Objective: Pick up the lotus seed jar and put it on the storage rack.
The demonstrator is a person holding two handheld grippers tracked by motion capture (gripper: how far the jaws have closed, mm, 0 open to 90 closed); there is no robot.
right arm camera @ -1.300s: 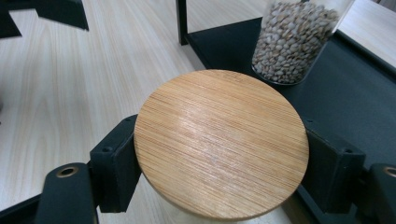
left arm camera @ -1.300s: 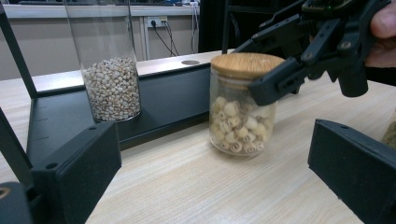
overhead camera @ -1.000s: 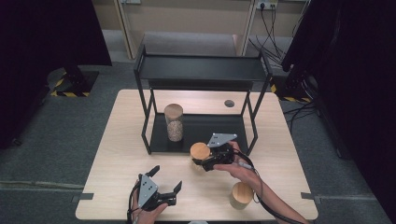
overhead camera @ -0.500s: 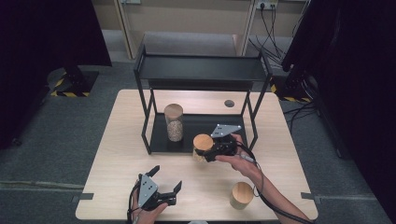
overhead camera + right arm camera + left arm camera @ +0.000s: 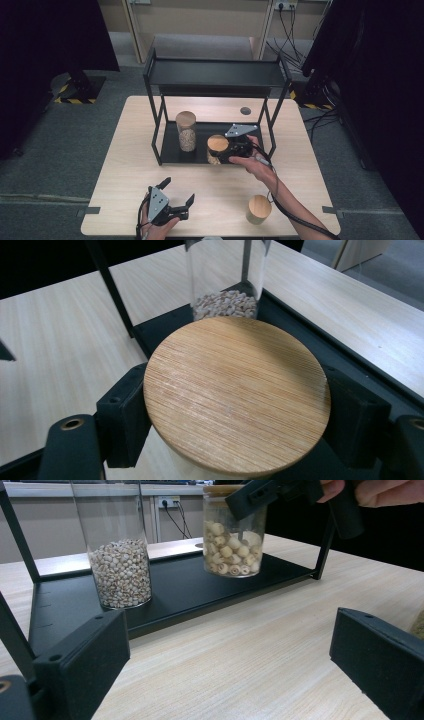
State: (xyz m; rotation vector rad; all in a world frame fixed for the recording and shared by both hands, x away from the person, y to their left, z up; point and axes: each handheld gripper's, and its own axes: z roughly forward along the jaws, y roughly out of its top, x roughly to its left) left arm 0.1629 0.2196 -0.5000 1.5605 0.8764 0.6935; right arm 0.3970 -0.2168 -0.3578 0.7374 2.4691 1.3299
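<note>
A glass jar of pale round seeds with a wooden lid point(image 5: 217, 142) point(image 5: 232, 540) is at the right part of the black rack's lower shelf point(image 5: 197, 152), on or just above it. My right gripper point(image 5: 226, 150) point(image 5: 235, 415) is shut on this jar just under the lid point(image 5: 235, 390), with a black jaw on each side. A taller jar of small grains point(image 5: 186, 131) point(image 5: 120, 565) point(image 5: 227, 275) stands to its left on the same shelf. My left gripper point(image 5: 177, 191) point(image 5: 230, 655) rests open near the table's front edge, nothing between its jaws.
A third wooden-lidded jar point(image 5: 259, 209) stands on the table at the front right. The rack's top shelf point(image 5: 215, 72) hangs over the lower shelf, with thin black posts point(image 5: 272, 135) at the corners. A dark round hole point(image 5: 245, 110) lies behind the rack.
My right gripper has carried the seed jar away from the table's front and slightly up, from just before the rack in over its lower shelf. The left gripper has stayed put.
</note>
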